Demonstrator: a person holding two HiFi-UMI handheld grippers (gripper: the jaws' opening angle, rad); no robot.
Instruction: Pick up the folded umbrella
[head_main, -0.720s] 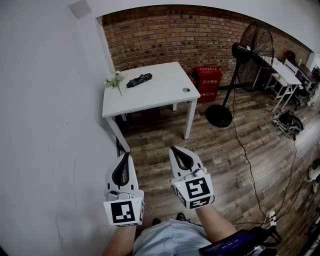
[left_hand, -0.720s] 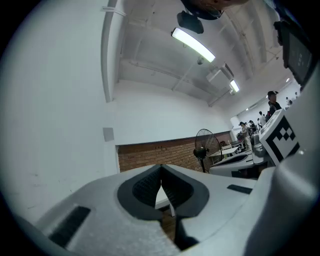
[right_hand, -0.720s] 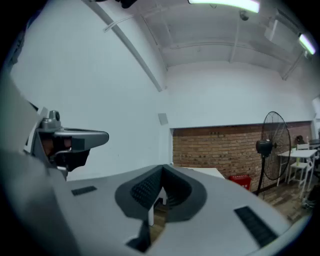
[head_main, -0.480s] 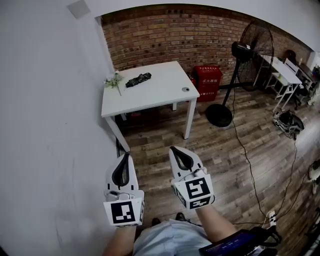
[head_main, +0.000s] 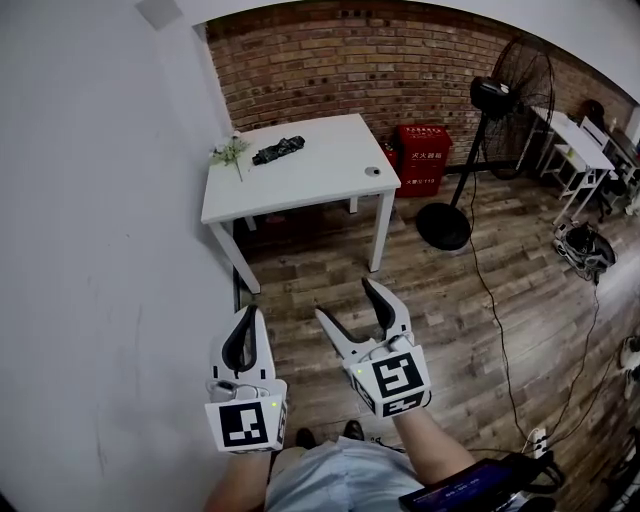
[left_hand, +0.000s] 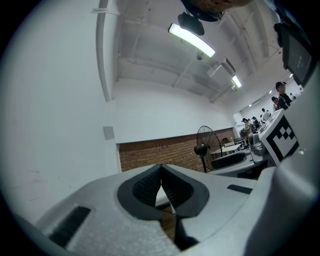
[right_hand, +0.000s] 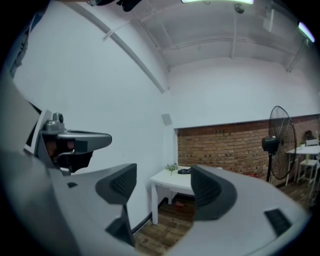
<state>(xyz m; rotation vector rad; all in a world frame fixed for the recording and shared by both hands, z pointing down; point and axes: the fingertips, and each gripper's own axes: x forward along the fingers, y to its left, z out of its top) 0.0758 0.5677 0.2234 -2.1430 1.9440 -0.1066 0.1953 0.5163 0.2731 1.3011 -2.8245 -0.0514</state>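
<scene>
— What has moved since a moment ago?

— The right tongs (head_main: 345, 298). They were pinched together before. Now they are standing spread wide, with nothing between them. The left tongs (head_main: 246, 318) are staying clenched, pad against pad, and are gripping nothing either.

— And where is the folded umbrella lying?

— The folded umbrella (head_main: 278, 151) is lying on the white surface (head_main: 320, 185), well ahead of both tongs, roughly in line with the left tongs. Neither pair is touching it. In the right gripper view it is showing as a small dark shape far off, in the gap between the spread tongs.

— What is sitting around it?

— A flower sprig (head_main: 229, 153) is lying just beside its left end, near the corner by the white wall (head_main: 100, 250). A small round thing (head_main: 372, 171) is sitting near the surface's right edge, well apart from the umbrella. A red crate (head_main: 424, 160) is standing against the brick wall (head_main: 380, 70), just past the surface's right side. Farther off to the right of the right tongs, a standing fan (head_main: 497, 98) is facing the room, and a cable (head_main: 486, 300) is trailing over the wooden floor (head_main: 450, 330).

— Is anything standing in the way?

— Wooden floor is stretching between the tongs and the surface. The white wall is running close along the left tongs' outer side. The umbrella is lying toward the surface's far edge, so the near half of the top is lying in front of it.
</scene>
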